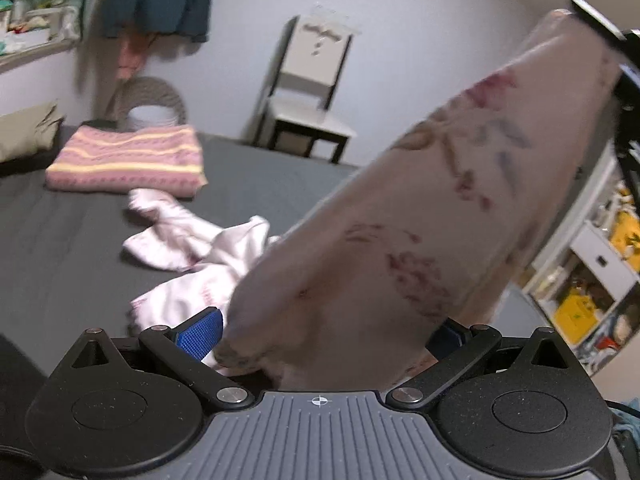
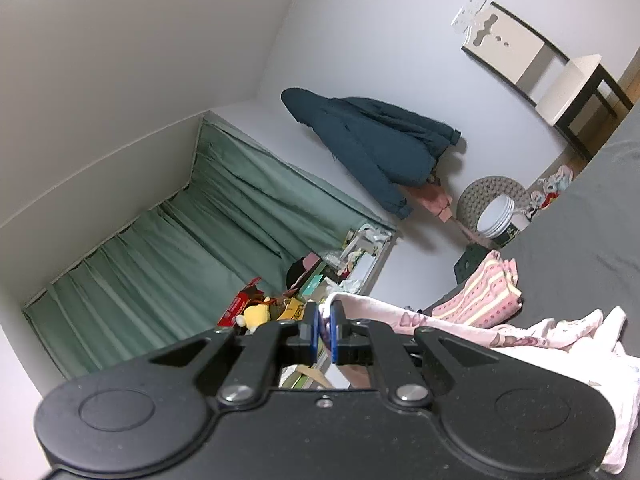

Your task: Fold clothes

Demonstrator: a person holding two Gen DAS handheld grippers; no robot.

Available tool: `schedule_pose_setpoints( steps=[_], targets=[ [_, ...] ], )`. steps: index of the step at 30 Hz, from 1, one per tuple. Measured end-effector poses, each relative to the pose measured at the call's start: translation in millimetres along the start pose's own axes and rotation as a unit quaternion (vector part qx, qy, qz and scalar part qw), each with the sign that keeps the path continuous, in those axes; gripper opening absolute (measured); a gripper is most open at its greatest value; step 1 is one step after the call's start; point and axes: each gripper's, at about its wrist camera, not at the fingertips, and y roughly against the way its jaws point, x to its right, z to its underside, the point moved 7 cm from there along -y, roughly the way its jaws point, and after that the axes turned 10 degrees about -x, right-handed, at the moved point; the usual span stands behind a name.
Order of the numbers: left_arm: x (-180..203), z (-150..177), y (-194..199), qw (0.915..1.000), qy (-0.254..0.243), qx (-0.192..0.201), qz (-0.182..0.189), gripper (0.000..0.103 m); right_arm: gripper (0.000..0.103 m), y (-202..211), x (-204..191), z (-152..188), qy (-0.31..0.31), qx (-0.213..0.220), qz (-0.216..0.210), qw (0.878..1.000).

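Note:
A pale pink printed garment [image 1: 440, 200] hangs stretched from upper right down toward my left gripper [image 1: 324, 336]. That gripper is open, its blue pads [image 1: 200, 336] spread wide, and the garment's lower end lies between them. My right gripper [image 2: 326, 332] is shut on the garment's edge [image 2: 400, 316], which trails off to the right. In the left wrist view the right gripper [image 1: 600, 20] shows as a black shape at the garment's top. A crumpled white-pink garment [image 1: 188, 248] lies on the dark grey bed [image 1: 60, 240].
A folded pink and yellow striped garment [image 1: 128, 160] [image 2: 480, 296] sits further back on the bed. Behind stand a chair [image 1: 312, 92], a woven basket with a white bucket [image 1: 152, 108], a hanging dark teal jacket [image 2: 380, 148], and cluttered shelves [image 1: 592, 272] at right.

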Motion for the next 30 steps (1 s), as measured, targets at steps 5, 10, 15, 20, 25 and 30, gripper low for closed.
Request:
schedule_pose_setpoints(
  steps=[5, 10, 15, 20, 25, 30],
  targets=[
    [3.3, -3.8, 5.7, 0.9986, -0.052, 0.001, -0.013, 0.103, 0.006, -6.0, -7.7, -2.1, 0.004, -0.004, -0.001, 1.0],
    [6.6, -12.1, 15.6, 0.9986, -0.027, 0.001, 0.045, 0.103, 0.006, -6.8, -20.0, -6.6, 0.013, -0.009, 0.001, 1.0],
    [14.5, -14.8, 30.9, 0.9948, -0.074, 0.05, 0.05, 0.103, 0.006, -7.2, -43.7, -4.4, 0.036, -0.024, -0.01, 0.999],
    [34.9, -14.7, 44.6, 0.9846, -0.134, 0.082, 0.076, 0.103, 0.006, -9.0, -66.4, -2.4, 0.051, -0.037, -0.023, 0.998],
    [51.6, -10.4, 55.8, 0.9732, -0.181, 0.109, 0.09, 0.102, 0.006, -10.4, -84.7, 3.7, 0.066, -0.053, -0.034, 0.996],
    [62.3, -6.3, 67.4, 0.967, -0.205, 0.128, 0.081, 0.066, 0.006, -10.7, -88.8, 9.9, 0.071, -0.066, -0.033, 0.995]
  ],
)
